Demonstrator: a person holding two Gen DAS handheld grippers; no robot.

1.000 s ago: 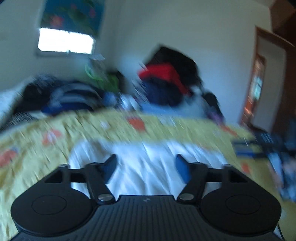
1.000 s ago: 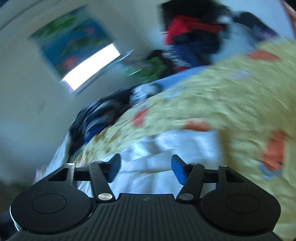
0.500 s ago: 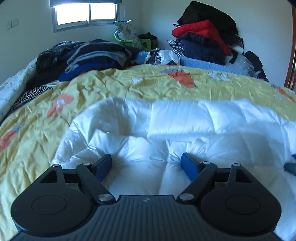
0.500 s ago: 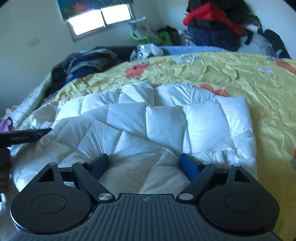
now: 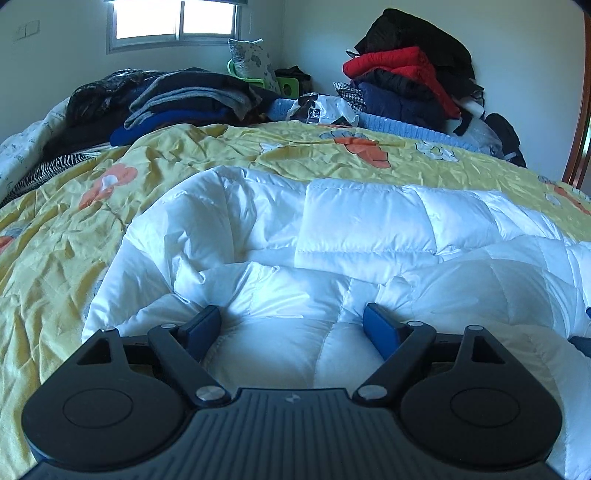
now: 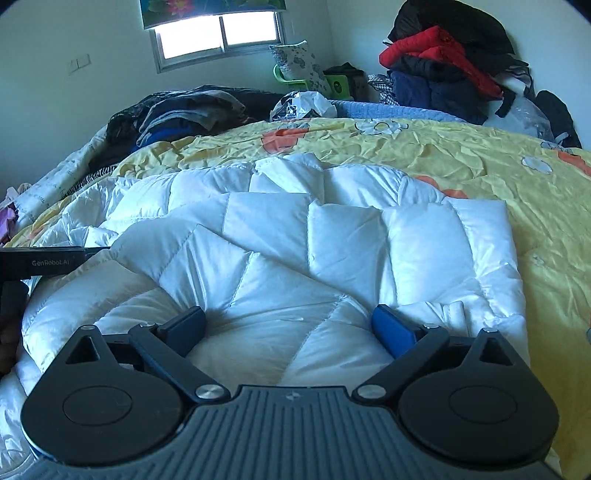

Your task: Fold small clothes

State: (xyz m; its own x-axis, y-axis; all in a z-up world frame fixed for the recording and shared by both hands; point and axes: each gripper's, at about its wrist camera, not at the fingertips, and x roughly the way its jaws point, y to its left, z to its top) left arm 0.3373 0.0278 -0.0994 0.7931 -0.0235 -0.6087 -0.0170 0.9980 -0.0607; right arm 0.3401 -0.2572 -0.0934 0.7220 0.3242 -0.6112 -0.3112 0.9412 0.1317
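1. Bedroom walls are pale, with a bright window (image 5: 173, 18) at the far end and a bed covered by a yellow floral bedspread (image 5: 55, 258).
2. Spread on that bedspread, right in front of me, lies the white quilted puffer garment (image 5: 365, 229), rumpled and partly doubled over itself.
3. My left gripper (image 5: 291, 326) sits low over the garment's near edge with its jaws spread wide; padded fabric bulges up between the blue pads, but they do not pinch it.
4. My right gripper (image 6: 290, 326) has just been opening its jaws, and they now stand very wide over the near edge of the same garment; cloth lies between the pads, unclamped.
5. At the left edge of the right wrist view, my other tool's black body shows beside the garment.
6. Behind the bedspread lie dark folded clothes (image 5: 177, 103), and a pile of jackets (image 6: 443, 62), red one on top, stands against the far wall.
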